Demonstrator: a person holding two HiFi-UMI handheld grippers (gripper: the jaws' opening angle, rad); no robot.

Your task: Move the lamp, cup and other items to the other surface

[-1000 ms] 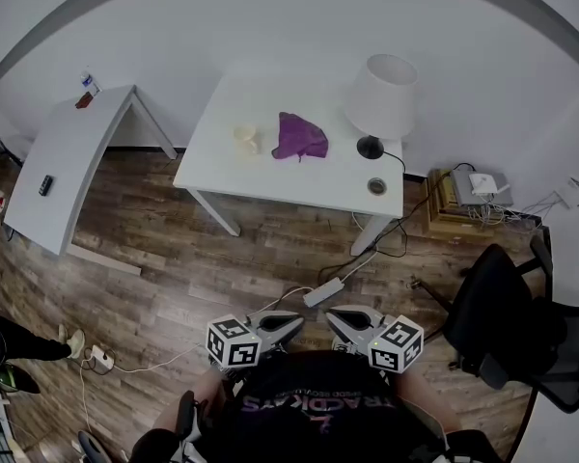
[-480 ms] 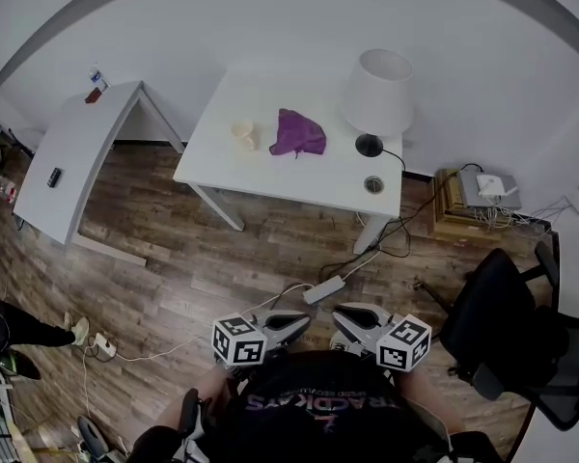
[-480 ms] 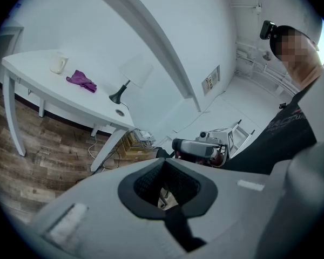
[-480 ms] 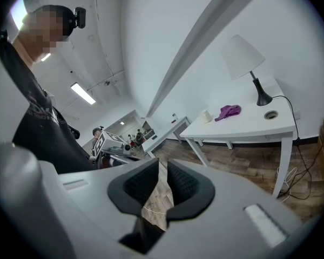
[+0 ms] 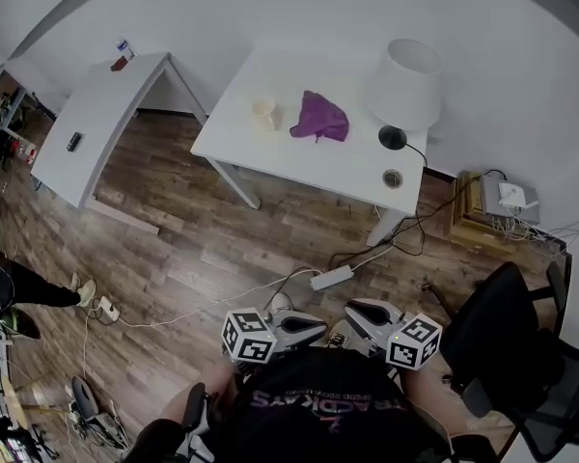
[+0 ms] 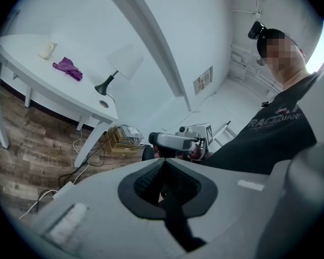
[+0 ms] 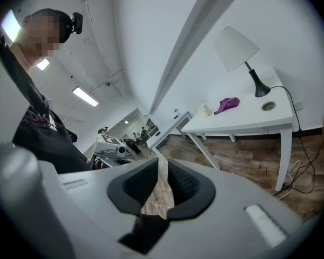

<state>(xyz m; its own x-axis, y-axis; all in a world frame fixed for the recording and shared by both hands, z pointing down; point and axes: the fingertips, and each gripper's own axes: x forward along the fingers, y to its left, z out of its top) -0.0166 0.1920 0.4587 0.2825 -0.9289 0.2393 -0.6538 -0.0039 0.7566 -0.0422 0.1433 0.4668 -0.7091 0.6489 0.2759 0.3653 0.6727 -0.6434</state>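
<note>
From the head view, the white table (image 5: 352, 165) stands against the wall with open wood floor in front of it. Four things sit on it. There is one lamp (image 5: 405, 85) at the back right corner and one cup (image 5: 263, 114) toward the left edge. One purple cloth (image 5: 319, 120) lies just right of the cup, and one small round dish (image 5: 394, 177) sits at the front right corner. What the cup holds cannot be made out. A second table (image 5: 101, 123) stands to the left, apart from the first, with bare floor between them. A power strip (image 5: 331, 278) with cables lies on the floor, and an office chair (image 5: 507, 345) is at the right. The left gripper (image 5: 314, 324) and right gripper (image 5: 357, 314) are low, close to the person's chest and well apart from both tables.

In the left gripper view, the left gripper's (image 6: 163, 163) jaws are pressed together with nothing between them. The lamp (image 6: 121, 63) and cloth (image 6: 67, 67) are far off on the table.

In the right gripper view, the right gripper's (image 7: 162, 169) jaws have just been opening. They stand slightly spread, with only floor showing through the gap. The cup (image 7: 206, 110) and lamp (image 7: 237, 47) stand on the table beyond.
</note>
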